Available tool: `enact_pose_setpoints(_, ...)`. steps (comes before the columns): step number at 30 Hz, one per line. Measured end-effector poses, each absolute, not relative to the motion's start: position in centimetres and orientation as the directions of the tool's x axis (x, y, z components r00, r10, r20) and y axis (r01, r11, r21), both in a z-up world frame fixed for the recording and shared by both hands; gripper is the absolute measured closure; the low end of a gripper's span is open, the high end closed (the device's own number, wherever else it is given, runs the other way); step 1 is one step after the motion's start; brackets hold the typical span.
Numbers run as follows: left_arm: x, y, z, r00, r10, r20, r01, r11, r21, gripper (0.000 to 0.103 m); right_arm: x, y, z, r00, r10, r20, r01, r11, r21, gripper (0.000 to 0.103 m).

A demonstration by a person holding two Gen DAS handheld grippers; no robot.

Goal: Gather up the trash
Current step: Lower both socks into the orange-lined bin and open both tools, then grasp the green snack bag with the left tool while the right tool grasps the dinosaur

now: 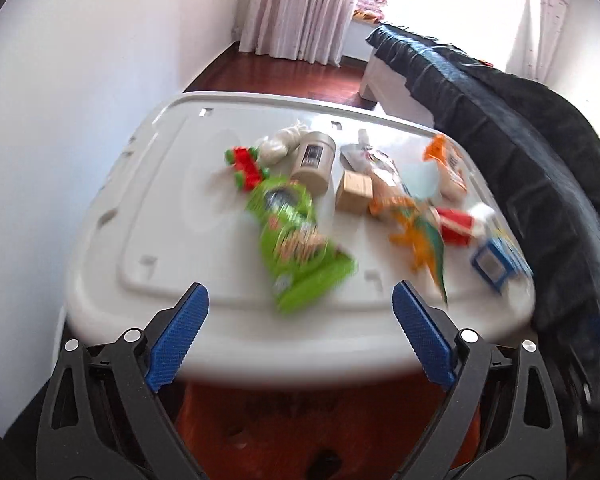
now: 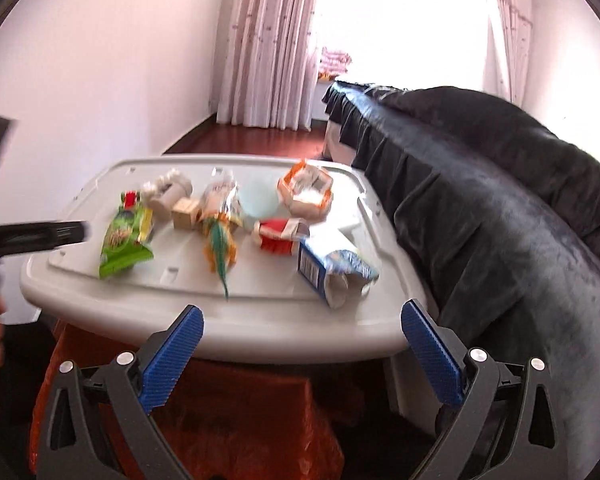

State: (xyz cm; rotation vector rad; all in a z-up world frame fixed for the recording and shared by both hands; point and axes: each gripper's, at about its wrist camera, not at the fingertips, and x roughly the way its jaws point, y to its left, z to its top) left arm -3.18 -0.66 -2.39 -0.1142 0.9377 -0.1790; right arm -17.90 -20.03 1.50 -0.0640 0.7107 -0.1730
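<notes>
A white plastic lid point(image 1: 228, 320) serves as a table top and holds trash and toys. A green snack bag point(image 1: 296, 240) lies nearest my left gripper point(image 1: 300, 300), which is open and empty at the lid's near edge. The bag also shows in the right wrist view point(image 2: 126, 242). A crushed blue and white carton point(image 2: 332, 268) lies nearest my right gripper point(image 2: 302, 320), open and empty, short of the lid's near edge point(image 2: 260, 332). A torn orange box point(image 2: 306, 192), a red and white carton point(image 2: 278, 236) and a small cardboard box point(image 1: 354, 192) lie further back.
An orange and green toy dinosaur point(image 1: 420, 236), a red and green toy point(image 1: 246, 164), a grey can point(image 1: 314, 160) and crumpled white paper point(image 1: 278, 142) share the lid. A dark-covered sofa point(image 2: 500, 208) borders the right side. A white wall is left. The other gripper point(image 2: 32, 236) shows at left.
</notes>
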Motion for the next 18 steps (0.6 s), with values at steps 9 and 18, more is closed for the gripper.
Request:
enact_pose_setpoints(9,4.1,-2.7,-8.2,0.511,-0.078,-0.856,-0.022,0.994,-0.104,0.012,-17.3,-18.4,-0.7,0.747,-0.158,-0.646,0.055,0.983,-0.177,0.005)
enact_pose_setpoints(18,3.5,-1.3,-8.4,0.555,-0.091,-0.827,0.026,0.995,-0.093,0.055,-15.0,-18.5,-1.6,0.727,-0.115,-0.677,0.040,0.991,-0.125,0.005)
